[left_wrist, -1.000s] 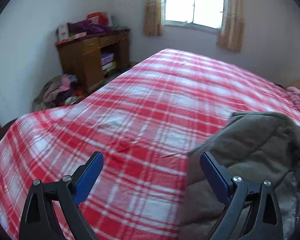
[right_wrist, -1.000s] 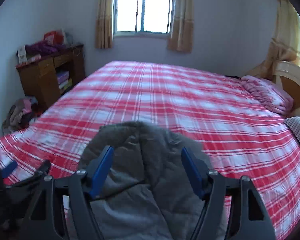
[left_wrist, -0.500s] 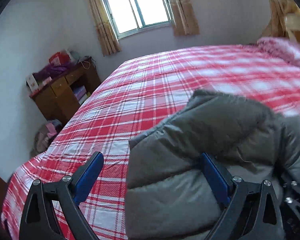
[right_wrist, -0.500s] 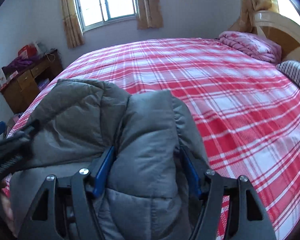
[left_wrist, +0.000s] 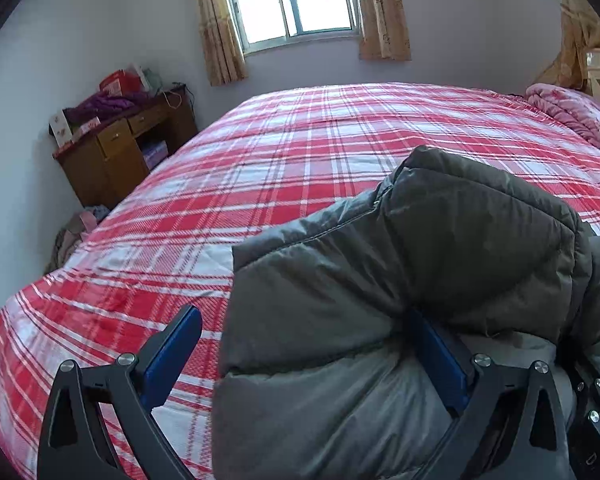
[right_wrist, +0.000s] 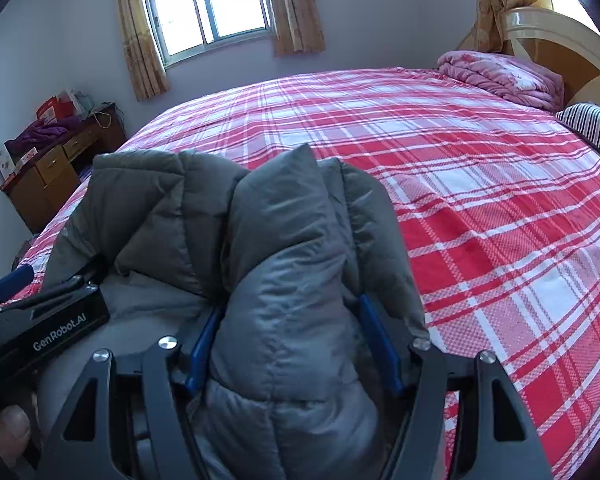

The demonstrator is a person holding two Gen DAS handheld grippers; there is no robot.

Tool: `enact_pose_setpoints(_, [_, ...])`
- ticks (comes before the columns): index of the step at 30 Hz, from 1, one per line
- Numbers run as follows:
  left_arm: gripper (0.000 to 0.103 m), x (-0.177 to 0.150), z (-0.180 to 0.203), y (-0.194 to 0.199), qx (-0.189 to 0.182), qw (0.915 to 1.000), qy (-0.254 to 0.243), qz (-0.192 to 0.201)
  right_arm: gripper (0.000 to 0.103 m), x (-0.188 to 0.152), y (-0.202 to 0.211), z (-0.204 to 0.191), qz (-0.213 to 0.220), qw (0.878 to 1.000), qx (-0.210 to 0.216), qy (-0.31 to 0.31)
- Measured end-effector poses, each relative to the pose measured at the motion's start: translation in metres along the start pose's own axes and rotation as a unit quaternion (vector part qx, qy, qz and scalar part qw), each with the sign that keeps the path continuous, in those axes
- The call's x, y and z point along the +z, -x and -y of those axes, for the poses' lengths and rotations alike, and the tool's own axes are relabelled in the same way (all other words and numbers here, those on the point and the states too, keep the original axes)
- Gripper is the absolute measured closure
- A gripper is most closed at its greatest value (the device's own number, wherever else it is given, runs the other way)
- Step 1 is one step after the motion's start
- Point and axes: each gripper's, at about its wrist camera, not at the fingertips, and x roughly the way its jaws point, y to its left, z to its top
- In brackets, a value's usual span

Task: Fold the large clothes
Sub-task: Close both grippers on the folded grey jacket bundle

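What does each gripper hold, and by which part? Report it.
The right gripper clamps a bunched fold of the grey padded puffer jacket. The left gripper stands wide; jacket fabric lies between its fingers, but a hold cannot be told.

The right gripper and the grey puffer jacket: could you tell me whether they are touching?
Touching. The right wrist view shows both blue fingers of the right gripper pressed against a thick bunch of the grey puffer jacket.

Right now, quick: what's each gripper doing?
Left gripper: open, jacket bunched against only one finger.
Right gripper: closed on a thick fold of the jacket.
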Motion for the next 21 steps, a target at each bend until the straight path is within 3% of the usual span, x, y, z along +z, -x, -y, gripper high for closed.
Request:
enact_pose_setpoints(7, [0.001, -0.003, -0.002, -0.010, -0.016, 0.9996, 0.012, -0.020, 0.034, -0.002, -0.009, -0.001, -0.013, 1.000, -0.005, 0.001])
enact_pose_setpoints(21, [0.001, -0.005, 0.004, -0.015, 0.004, 0.9995, -0.010, -0.031, 0.032, -0.004, -0.017, -0.009, -0.031, 0.999, -0.023, 0.009])
